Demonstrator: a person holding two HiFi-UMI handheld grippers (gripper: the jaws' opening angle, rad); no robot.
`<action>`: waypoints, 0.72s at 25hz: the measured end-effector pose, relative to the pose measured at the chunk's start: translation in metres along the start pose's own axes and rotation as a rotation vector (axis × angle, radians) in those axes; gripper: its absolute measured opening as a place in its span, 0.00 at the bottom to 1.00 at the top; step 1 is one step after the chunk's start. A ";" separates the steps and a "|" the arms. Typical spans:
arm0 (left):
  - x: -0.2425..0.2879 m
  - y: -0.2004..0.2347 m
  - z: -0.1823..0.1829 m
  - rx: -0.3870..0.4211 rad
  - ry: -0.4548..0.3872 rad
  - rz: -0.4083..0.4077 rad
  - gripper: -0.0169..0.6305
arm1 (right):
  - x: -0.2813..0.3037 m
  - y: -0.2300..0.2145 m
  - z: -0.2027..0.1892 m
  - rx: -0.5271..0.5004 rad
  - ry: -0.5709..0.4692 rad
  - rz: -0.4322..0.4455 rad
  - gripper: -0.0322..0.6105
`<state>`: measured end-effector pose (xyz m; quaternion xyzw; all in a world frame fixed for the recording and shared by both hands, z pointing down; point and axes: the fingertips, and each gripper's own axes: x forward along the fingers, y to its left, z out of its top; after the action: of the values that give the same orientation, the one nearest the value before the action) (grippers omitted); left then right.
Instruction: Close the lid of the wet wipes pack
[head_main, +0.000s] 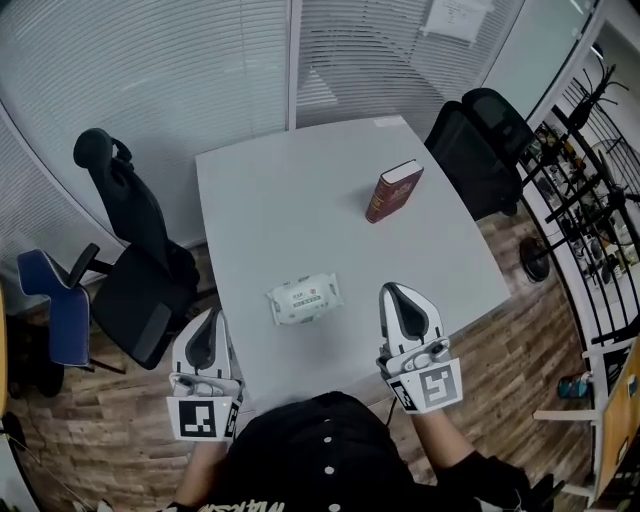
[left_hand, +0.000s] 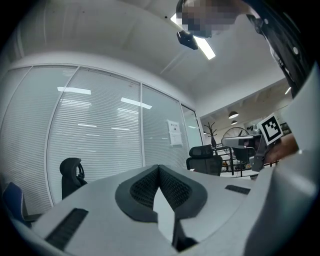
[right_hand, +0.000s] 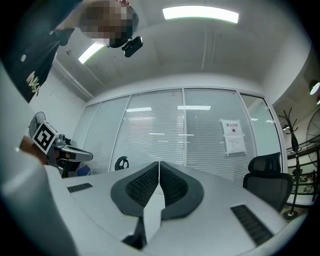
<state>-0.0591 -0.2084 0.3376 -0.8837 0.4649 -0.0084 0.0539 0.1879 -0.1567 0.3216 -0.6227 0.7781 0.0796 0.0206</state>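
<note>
The white wet wipes pack (head_main: 304, 298) lies flat on the grey table (head_main: 290, 200), near its front edge; its lid looks down flat. My left gripper (head_main: 206, 322) hovers at the table's front left corner, left of and nearer than the pack, jaws shut and empty. My right gripper (head_main: 397, 293) is raised to the right of the pack, clear of it, jaws shut with nothing between them. Both gripper views point level across the room: left gripper (left_hand: 159, 167) and right gripper (right_hand: 159, 164) each show their tips pressed together, and the pack is out of sight in both.
A dark red book (head_main: 392, 190) stands upright on the table's far right. Black office chairs sit at the left (head_main: 135, 260) and the far right (head_main: 480, 140). A blue chair (head_main: 60, 305) stands further left. Glass walls with blinds close the room behind.
</note>
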 end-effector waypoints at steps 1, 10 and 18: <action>0.000 0.000 0.000 0.000 0.000 -0.004 0.05 | -0.002 0.000 -0.001 0.000 0.001 -0.006 0.10; -0.005 -0.001 0.000 0.001 0.000 -0.025 0.05 | -0.012 0.002 -0.006 0.020 0.011 -0.051 0.10; -0.007 -0.001 0.000 0.005 -0.003 -0.040 0.05 | -0.012 0.008 -0.007 0.007 0.024 -0.053 0.10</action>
<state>-0.0618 -0.2020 0.3383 -0.8928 0.4469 -0.0092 0.0566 0.1835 -0.1442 0.3309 -0.6438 0.7619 0.0685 0.0155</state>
